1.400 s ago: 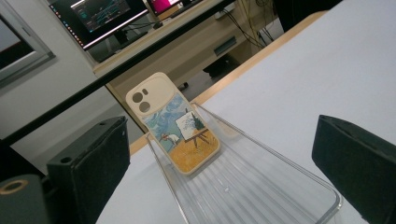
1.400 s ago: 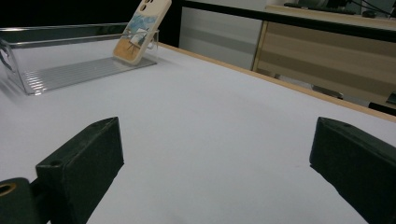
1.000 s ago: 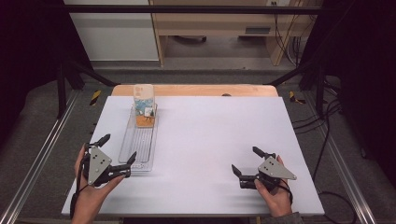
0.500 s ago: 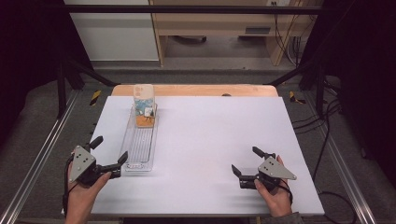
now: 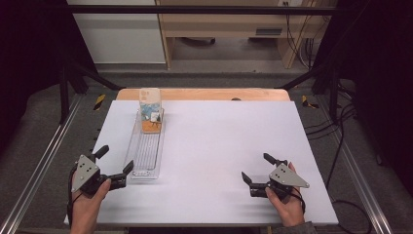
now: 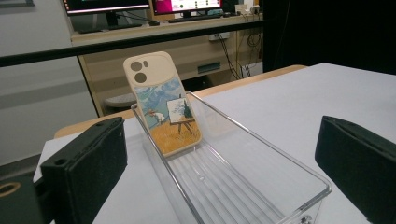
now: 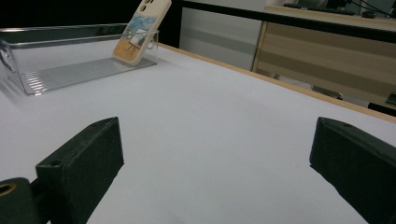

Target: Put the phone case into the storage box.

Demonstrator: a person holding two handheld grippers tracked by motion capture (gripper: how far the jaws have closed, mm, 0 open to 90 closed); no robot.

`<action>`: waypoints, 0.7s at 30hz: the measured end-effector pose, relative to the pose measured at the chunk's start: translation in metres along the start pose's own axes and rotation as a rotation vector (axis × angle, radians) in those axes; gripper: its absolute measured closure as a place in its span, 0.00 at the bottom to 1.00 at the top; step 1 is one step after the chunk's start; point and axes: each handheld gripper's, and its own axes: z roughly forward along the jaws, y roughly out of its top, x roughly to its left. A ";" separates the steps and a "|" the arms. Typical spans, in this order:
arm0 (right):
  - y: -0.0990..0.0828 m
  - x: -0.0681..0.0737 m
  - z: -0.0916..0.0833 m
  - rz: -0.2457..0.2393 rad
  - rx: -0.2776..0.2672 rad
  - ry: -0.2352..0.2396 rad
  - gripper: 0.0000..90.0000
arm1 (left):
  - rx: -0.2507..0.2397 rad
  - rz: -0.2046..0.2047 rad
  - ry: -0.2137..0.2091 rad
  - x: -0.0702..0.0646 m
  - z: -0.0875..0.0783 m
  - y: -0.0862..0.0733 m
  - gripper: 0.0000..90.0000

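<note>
Bench, white-topped with a wooden strip showing along its far edge, takes up most of the high view. On its left part lies a long clear plastic tray, ribbed floor, lengthwise from near to far, its near end just beside the left gripper. Phone case stands inside the tray at the far end, cream-coloured with a painted field scene, tilted back against the tray's end wall, camera cut-outs uppermost; left gripper view shows it propped on the tray floor, leaning away from the camera. Left gripper held in a hand at the bench's near-left corner, fingers spread wide with nothing between them, one fingertip close to the tray's near end; contact cannot be told. In the left gripper view the tray's near corner sits between the two black fingers. Right gripper held in the other hand at the near-right part of the bench, well apart from the tray, fingers likewise spread and empty over bare white surface.
</note>
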 end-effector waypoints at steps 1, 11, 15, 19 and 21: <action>0.000 0.000 0.000 0.001 0.000 0.000 0.03 | -0.001 -0.003 0.000 0.000 0.000 -0.001 0.02; 0.000 0.000 0.000 -0.003 0.000 0.001 0.03 | -0.001 -0.026 -0.024 0.001 0.003 -0.013 0.02; 0.000 0.000 0.000 -0.001 0.000 -0.001 0.03 | 0.002 -0.029 -0.035 -0.001 0.003 -0.016 0.02; 0.000 -0.001 0.000 -0.001 0.000 -0.002 0.03 | 0.002 -0.035 -0.037 -0.002 0.004 -0.019 0.02; 0.000 -0.001 0.000 -0.002 0.001 -0.001 0.03 | 0.003 -0.037 -0.037 -0.002 0.004 -0.020 0.02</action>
